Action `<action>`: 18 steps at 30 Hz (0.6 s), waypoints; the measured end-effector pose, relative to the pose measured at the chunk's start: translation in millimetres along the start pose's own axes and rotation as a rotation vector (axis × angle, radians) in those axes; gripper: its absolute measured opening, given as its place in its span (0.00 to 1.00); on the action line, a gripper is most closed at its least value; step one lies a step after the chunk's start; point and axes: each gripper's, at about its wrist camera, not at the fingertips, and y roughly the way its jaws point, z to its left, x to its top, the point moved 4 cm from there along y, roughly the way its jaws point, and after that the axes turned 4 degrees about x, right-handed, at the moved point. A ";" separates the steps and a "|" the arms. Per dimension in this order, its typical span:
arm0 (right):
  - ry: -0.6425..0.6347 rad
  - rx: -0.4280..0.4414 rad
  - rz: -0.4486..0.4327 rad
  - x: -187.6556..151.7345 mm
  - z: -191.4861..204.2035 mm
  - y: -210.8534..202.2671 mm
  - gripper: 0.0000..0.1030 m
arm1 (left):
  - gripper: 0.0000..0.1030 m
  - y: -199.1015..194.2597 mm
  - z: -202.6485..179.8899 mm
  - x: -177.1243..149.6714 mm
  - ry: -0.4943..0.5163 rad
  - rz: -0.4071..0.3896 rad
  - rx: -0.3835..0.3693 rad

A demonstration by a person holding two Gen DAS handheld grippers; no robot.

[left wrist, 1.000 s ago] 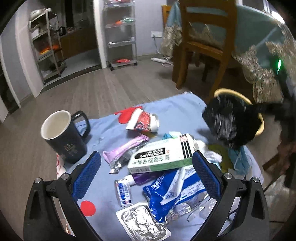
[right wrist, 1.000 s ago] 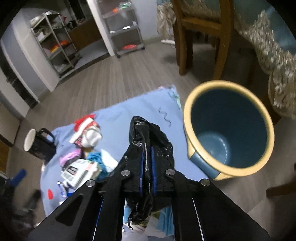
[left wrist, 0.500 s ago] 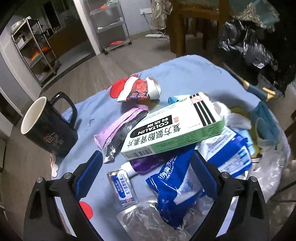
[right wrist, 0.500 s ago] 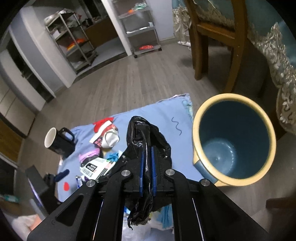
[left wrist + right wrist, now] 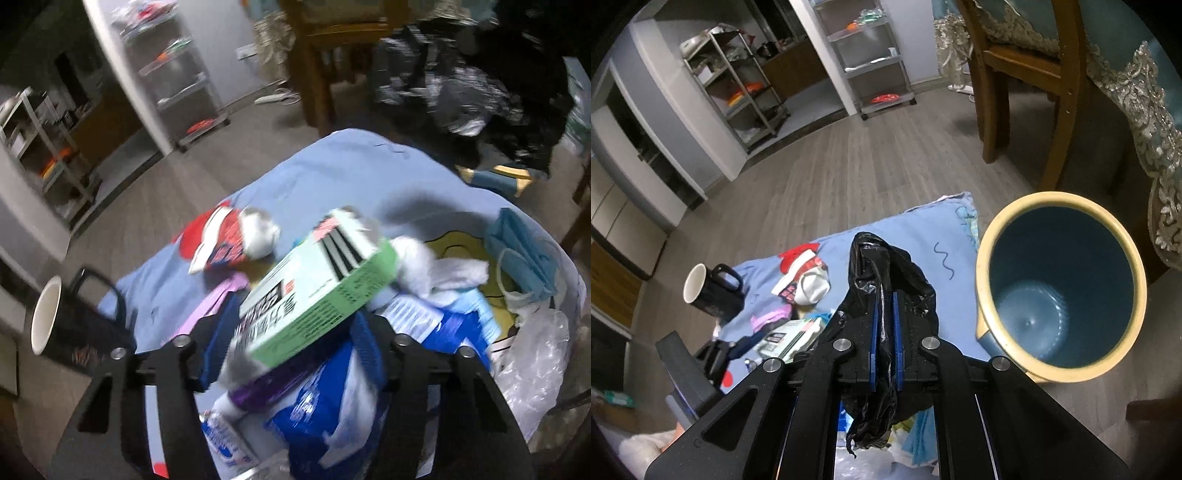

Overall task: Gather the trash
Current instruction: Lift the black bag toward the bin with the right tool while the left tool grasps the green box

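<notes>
A crumpled black plastic bag (image 5: 886,291), soft, light and slippery, is pinched between my right gripper (image 5: 885,332) pads, just left of the blue bin (image 5: 1060,291). My left gripper (image 5: 291,350) clamps a stiff green-edged box (image 5: 314,288) by its long sides, further left of the bin.

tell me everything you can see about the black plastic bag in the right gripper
The black plastic bag is thin, glossy and crumpled, bunched into a loose wad. The right gripper is shut on it, its blue pads squeezing the middle; a puffed fold stands above the fingers and a ragged tail hangs below. It is held in the air above the blue cloth, left of the empty blue bin and not touching it. In the left wrist view it shows only as a dark blur.
</notes>
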 end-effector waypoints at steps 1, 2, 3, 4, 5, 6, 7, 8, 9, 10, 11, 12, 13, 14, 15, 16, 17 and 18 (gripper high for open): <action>-0.006 0.001 -0.001 0.2 1.4 -0.1 0.08 | 0.43 -0.2 -2.9 1.7 0.015 -0.004 -0.012; -0.011 0.001 -0.002 0.1 1.5 -0.1 0.08 | 0.38 -0.5 -7.1 4.0 0.033 -0.006 -0.016; -0.017 0.001 -0.005 0.8 2.8 -1.1 0.08 | 0.36 -1.7 -8.4 5.4 0.042 -0.014 -0.013; -0.021 0.001 -0.008 1.8 2.5 -1.6 0.08 | 0.34 -3.4 -8.5 6.2 0.043 -0.020 -0.011; -0.023 0.002 -0.012 3.2 1.9 -2.6 0.08 | 0.31 -7.0 -7.2 8.5 0.044 -0.036 0.000; -0.023 0.004 -0.016 4.3 0.9 -4.1 0.08 | 0.29 -9.2 -5.8 9.5 0.045 -0.045 0.008; -0.019 0.007 -0.025 6.6 -0.3 -6.3 0.08 | 0.28 -13.5 -3.6 11.7 0.039 -0.059 0.012; -0.013 0.010 -0.033 7.3 -1.0 -8.5 0.08 | 0.26 -18.9 0.4 15.6 0.013 -0.075 -0.002; -0.007 0.014 -0.040 9.0 -2.6 -10.7 0.08 | 0.25 -24.9 5.9 20.0 -0.020 -0.093 -0.018; 0.002 0.017 -0.049 11.3 -4.8 -13.4 0.08 | 0.24 -29.1 10.4 23.1 -0.042 -0.108 -0.027; 0.011 0.020 -0.056 13.1 -7.0 -15.6 0.08 | 0.21 -36.1 15.7 27.9 -0.071 -0.126 -0.038; 0.023 0.026 -0.063 14.9 -9.8 -18.2 0.08 | 0.19 -42.7 20.1 32.7 -0.092 -0.142 -0.039; 0.030 0.029 -0.066 16.4 -11.0 -19.4 0.08 | 0.18 -47.4 22.4 35.4 -0.107 -0.154 -0.044; 0.036 0.032 -0.070 17.5 -12.5 -20.9 0.08 | 0.18 -54.8 27.9 39.6 -0.135 -0.172 -0.061; 0.043 0.036 -0.076 19.5 -14.7 -23.9 0.08 | 0.18 -61.4 31.6 43.9 -0.157 -0.188 -0.073; 0.047 0.038 -0.083 21.9 -15.9 -26.3 0.08 | 0.18 -66.7 33.9 46.3 -0.170 -0.199 -0.084; 0.048 0.036 -0.094 24.7 -17.5 -29.8 0.08 | 0.18 -74.8 36.2 51.3 -0.182 -0.217 -0.100; 0.048 0.031 -0.107 27.2 -20.1 -34.2 0.08 | 0.18 -81.2 36.1 54.9 -0.184 -0.232 -0.107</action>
